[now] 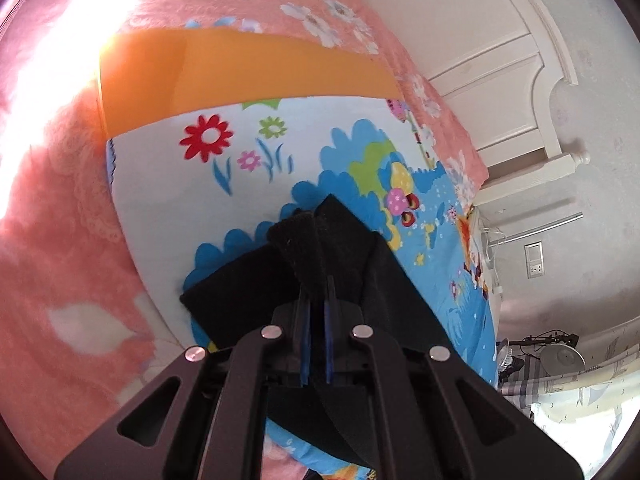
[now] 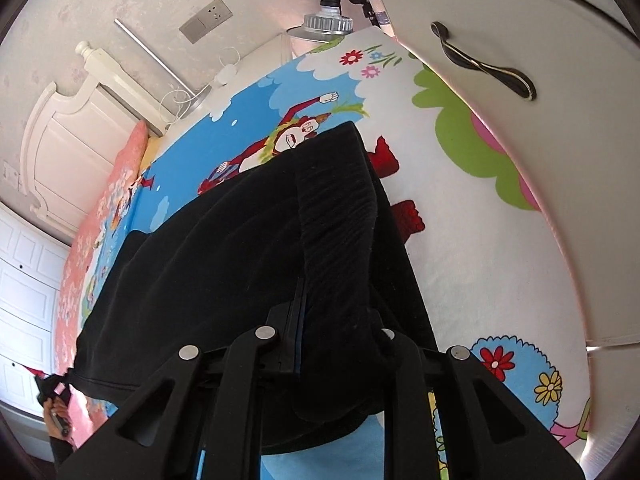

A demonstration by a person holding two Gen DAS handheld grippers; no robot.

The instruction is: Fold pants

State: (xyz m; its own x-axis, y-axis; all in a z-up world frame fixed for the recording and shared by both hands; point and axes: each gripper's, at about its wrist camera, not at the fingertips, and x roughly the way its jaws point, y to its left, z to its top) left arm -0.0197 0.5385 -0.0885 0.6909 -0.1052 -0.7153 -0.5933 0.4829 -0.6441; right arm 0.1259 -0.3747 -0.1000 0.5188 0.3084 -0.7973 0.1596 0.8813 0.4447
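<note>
The black pants (image 1: 256, 292) lie on a cartoon-printed mat (image 1: 168, 184) on the bed. My left gripper (image 1: 316, 292) is shut on a bunched edge of the pants, with black cloth pinched between its blue pads. In the right wrist view the pants (image 2: 224, 256) spread wide over the mat (image 2: 472, 248). My right gripper (image 2: 340, 296) is shut on a ribbed fold of the pants, which drapes over and hides its right finger.
A pink floral bedspread (image 1: 60, 280) surrounds the mat, with an orange sheet (image 1: 240, 68) beyond it. A white headboard (image 1: 500, 60) stands at the right. A white wardrobe door with a handle (image 2: 484, 60) is near the right gripper. A lamp (image 2: 328, 20) stands behind.
</note>
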